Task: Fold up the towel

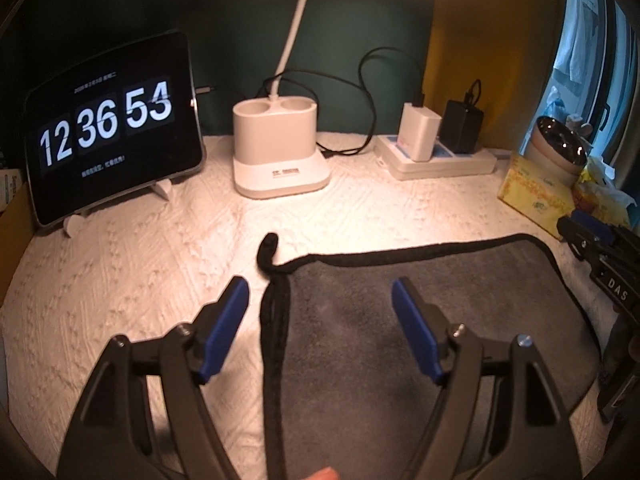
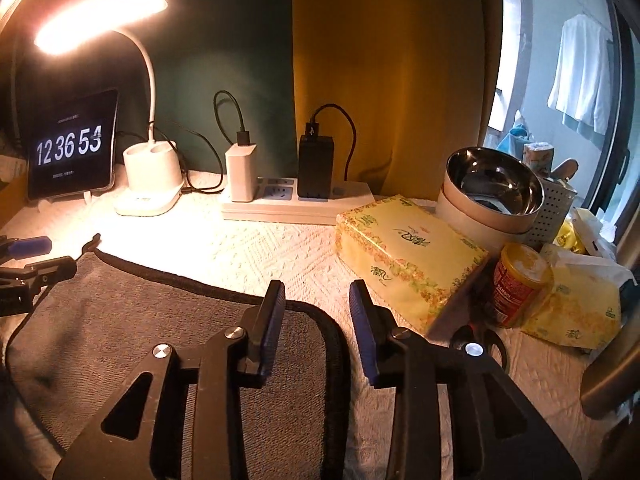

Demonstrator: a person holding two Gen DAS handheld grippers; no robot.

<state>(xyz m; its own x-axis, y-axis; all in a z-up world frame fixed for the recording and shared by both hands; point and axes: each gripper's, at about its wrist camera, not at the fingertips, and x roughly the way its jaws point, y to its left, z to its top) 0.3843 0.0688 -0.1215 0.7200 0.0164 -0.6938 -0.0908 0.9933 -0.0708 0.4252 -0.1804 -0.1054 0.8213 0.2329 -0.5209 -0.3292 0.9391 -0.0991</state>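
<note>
White quilted cloth (image 1: 160, 264) covers the desk under a lit lamp (image 2: 100, 16). On the tablet (image 1: 112, 128) a clock reads 12 36 54. Behind stand a power strip (image 2: 296, 204) with two chargers, a yellow tissue box (image 2: 404, 256), a steel bowl (image 2: 494, 184) and a red can (image 2: 516, 284) with small, unclear lettering. Lying flat, the grey towel (image 1: 432, 320) has black edging. Left gripper (image 1: 320, 300) hovers wide open over its left edge; right gripper (image 2: 316, 312) is parted over its right corner, holding nothing.

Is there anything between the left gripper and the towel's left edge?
Nothing visible. The open left gripper straddles the towel's black-trimmed left edge, with only bare table cover around it. The lamp base and tablet stand well behind.
</note>
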